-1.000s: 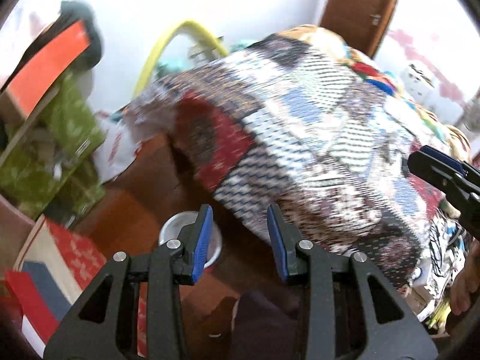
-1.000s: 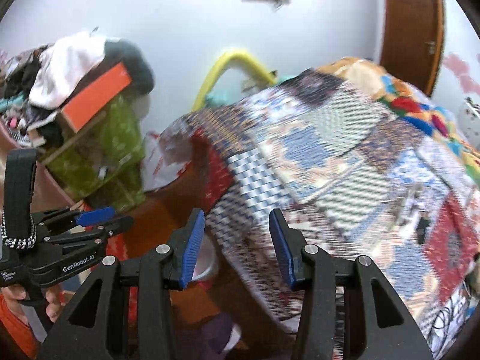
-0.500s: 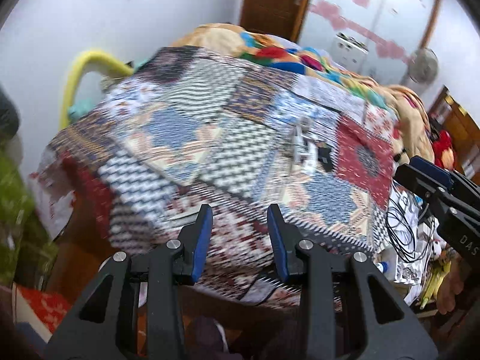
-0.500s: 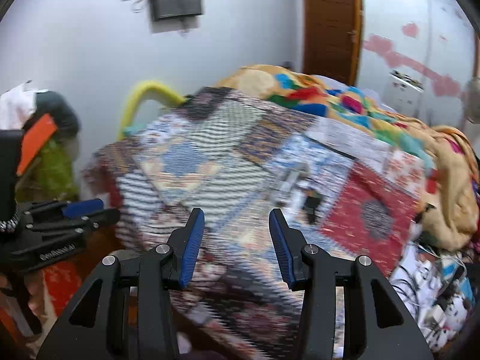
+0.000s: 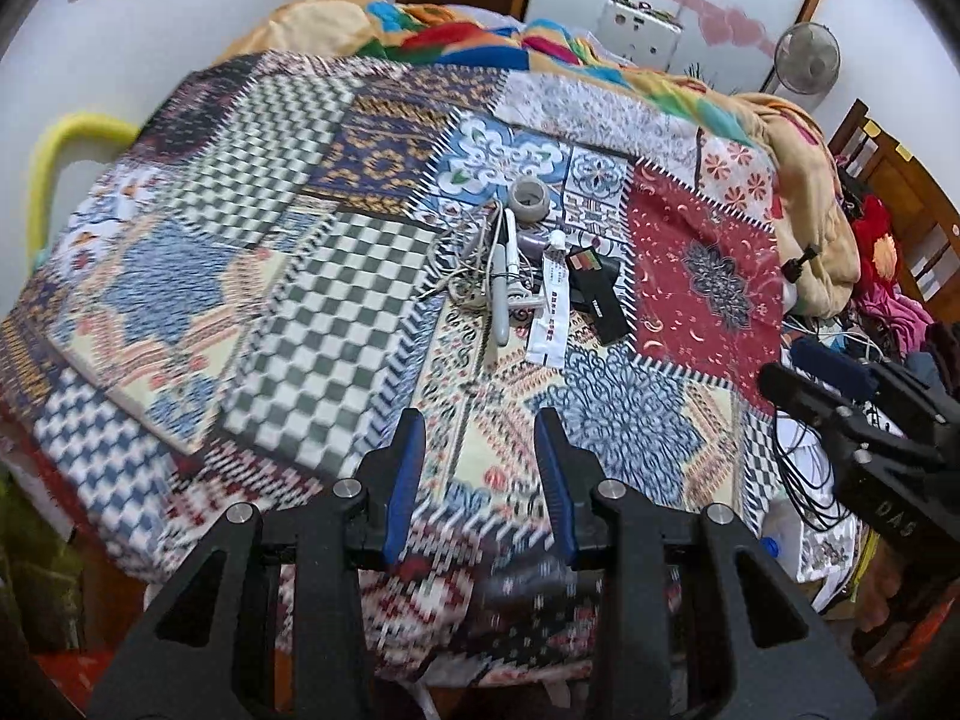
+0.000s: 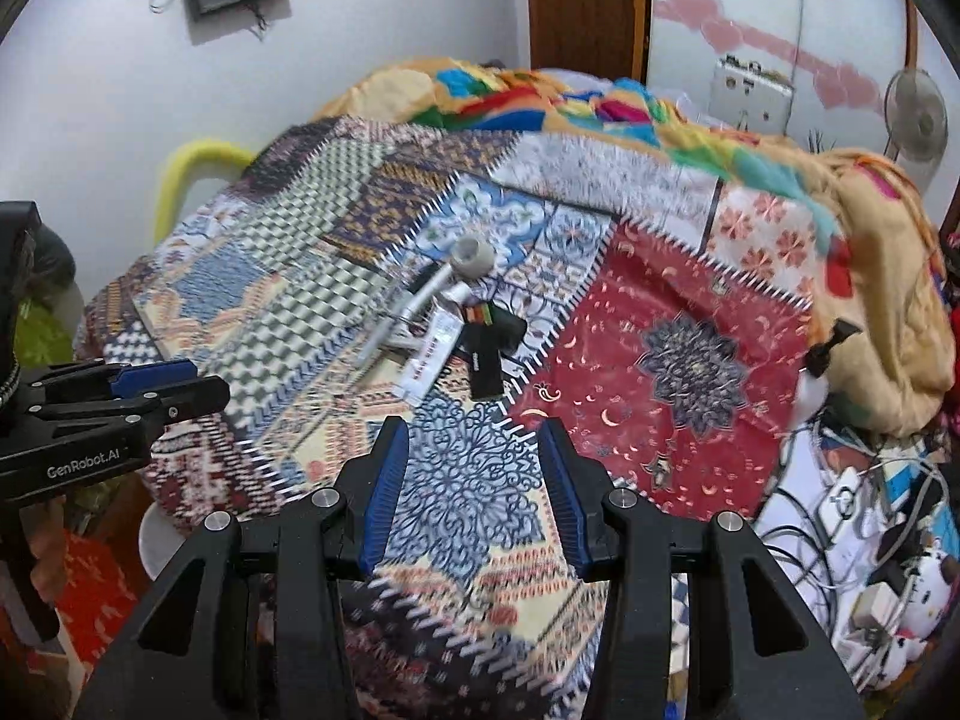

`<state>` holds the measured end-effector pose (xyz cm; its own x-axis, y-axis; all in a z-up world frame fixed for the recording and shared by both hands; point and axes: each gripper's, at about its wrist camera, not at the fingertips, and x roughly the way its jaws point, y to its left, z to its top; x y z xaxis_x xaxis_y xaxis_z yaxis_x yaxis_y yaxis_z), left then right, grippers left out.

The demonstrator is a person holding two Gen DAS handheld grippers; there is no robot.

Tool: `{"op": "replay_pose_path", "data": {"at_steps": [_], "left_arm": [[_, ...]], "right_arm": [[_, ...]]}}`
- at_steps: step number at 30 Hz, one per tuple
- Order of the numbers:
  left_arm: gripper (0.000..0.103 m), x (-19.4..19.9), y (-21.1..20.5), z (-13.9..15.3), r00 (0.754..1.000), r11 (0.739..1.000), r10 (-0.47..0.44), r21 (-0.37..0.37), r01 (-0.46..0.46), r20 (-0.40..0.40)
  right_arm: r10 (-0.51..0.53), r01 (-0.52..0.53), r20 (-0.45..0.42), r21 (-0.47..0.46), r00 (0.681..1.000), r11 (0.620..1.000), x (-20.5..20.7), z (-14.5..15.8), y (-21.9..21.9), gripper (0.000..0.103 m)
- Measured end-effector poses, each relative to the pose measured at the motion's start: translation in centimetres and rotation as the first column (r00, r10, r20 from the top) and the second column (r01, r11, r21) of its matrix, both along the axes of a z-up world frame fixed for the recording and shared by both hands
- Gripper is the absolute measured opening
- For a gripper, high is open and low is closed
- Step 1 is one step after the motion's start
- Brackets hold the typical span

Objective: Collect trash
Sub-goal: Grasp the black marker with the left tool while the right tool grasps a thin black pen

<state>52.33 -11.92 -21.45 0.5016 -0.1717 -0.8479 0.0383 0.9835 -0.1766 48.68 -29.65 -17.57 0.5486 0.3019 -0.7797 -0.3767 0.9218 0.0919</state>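
Our left gripper [image 5: 480, 468] and right gripper [image 6: 474, 480] both have fingers spread wide, gripping nothing, above the bed's [image 5: 336, 312] near edge. Mid-bed lies one cluster: one tape roll [image 5: 528, 198], one white pen [image 5: 503, 276], one paper strip [image 5: 551, 315], one black remote [image 5: 600, 294], tangled cords [image 5: 462, 276]. A second ago we faced the bed's left corner and floor; now the whole quilt shows.
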Motion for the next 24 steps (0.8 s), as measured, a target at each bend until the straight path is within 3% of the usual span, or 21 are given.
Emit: {"op": "replay_pose_path", "data": {"at_steps": [9,17,22,24], "left_arm": [[0.037,6.0,-0.9,-4.9,0.999,0.997,-0.042,-0.060,0.040,-0.032],[0.009,9.3,-1.3,-7.9,0.997,0.988,-0.039,-0.149,0.030,-0.063],[0.009,8.8,-0.8,-7.9,0.999,0.984,-0.030,-0.179,0.023,-0.034],[0.009,8.0,-0.5,-7.4,0.999,0.982,-0.038,-0.184,0.032,-0.029]], "right_arm": [[0.007,-0.006,-0.064,0.015,0.998,1.000,5.8,-5.3,1.7,0.041],[0.026,-0.026,-0.081,-0.004,0.996,1.000,9.3,-8.0,3.1,0.041],[0.010,-0.011,-0.068,-0.015,0.998,1.000,9.9,-8.4,3.5,0.016],[0.006,-0.005,-0.070,0.011,0.998,1.000,9.7,-8.4,3.2,0.011]]}}
